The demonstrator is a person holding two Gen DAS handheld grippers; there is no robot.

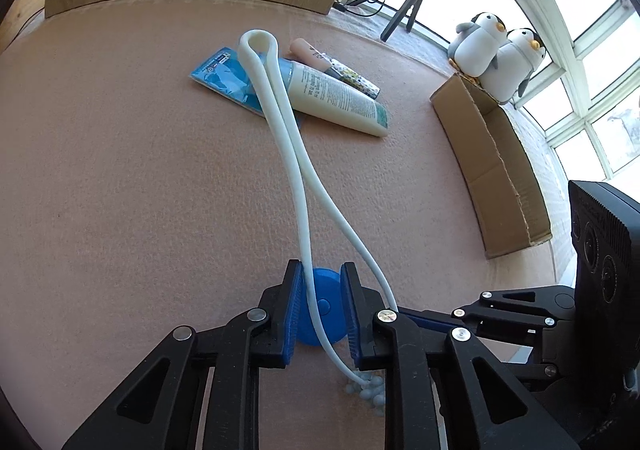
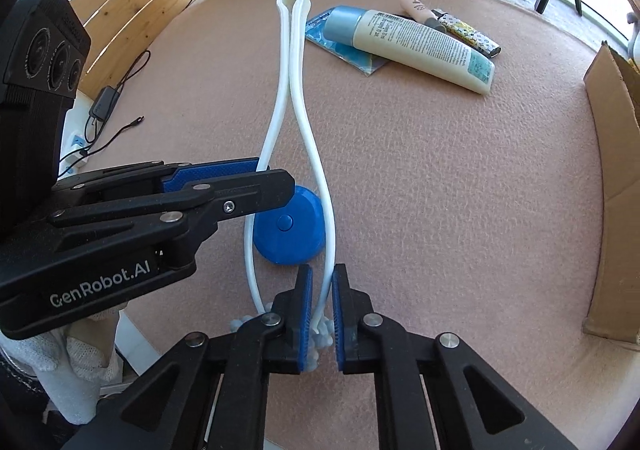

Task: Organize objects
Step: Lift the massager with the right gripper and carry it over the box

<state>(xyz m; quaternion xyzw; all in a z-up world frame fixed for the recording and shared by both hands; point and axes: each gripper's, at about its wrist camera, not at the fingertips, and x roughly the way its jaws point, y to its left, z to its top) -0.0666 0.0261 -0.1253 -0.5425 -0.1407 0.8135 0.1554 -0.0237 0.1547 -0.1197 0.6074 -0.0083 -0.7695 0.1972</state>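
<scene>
A long white loop (image 2: 294, 90) lies on the desk (image 2: 440, 190), straddling a blue disc (image 2: 290, 228). The right gripper (image 2: 320, 314) pinches its near strand; the left gripper (image 1: 320, 314) is narrowed around the disc. Only the left view shows penguins (image 1: 500, 54).

My black tongs' blue pads (image 2: 306, 310) flank a white looped cord (image 2: 294, 90), near a blue disc (image 2: 288, 228), cream tube (image 2: 420, 44), and pink felt mat (image 2: 440, 190).

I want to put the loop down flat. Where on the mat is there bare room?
Bare mat lies between the white loop and the cardboard box, below the lotion tube. It is crowded around the blue disc, where both tongs meet.
</scene>
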